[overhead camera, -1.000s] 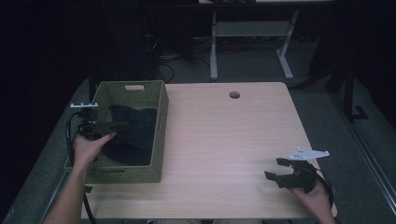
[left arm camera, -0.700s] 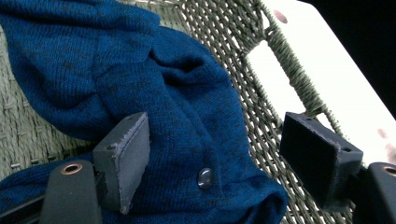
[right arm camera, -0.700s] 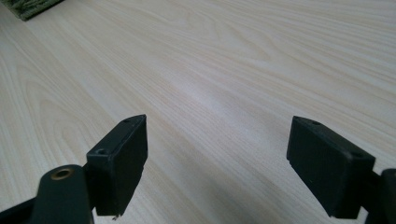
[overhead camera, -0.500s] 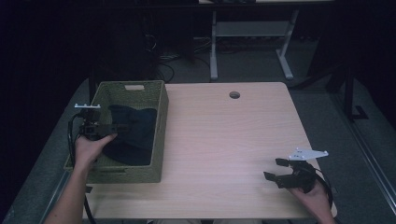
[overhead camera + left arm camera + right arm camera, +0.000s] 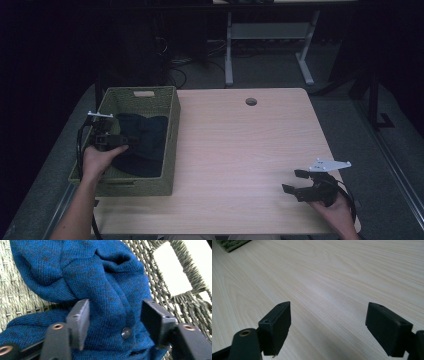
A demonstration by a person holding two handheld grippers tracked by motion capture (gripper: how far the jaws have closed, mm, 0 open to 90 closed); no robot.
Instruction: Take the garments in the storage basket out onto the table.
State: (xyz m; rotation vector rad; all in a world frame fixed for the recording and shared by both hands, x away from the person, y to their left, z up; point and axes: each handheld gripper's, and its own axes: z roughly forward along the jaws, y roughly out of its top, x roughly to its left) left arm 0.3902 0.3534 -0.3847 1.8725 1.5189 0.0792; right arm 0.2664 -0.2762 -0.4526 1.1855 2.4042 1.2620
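Blue knit sweater (image 5: 100, 290) lies bunched in the green woven basket (image 5: 172, 130) at the table's (image 5: 250, 150) left side, long axis running near to far. Left gripper (image 5: 113, 320) is down in the basket, jaws just closing, a fold with a button (image 5: 126, 332) between them, pads not yet pressing. Right gripper (image 5: 327, 327) hovers near-right over bare table, jaws wide, nothing between.

L hand-held gripper (image 5: 131, 141): jaws closing, part-open | R hand-held gripper (image 5: 295, 181): wide open
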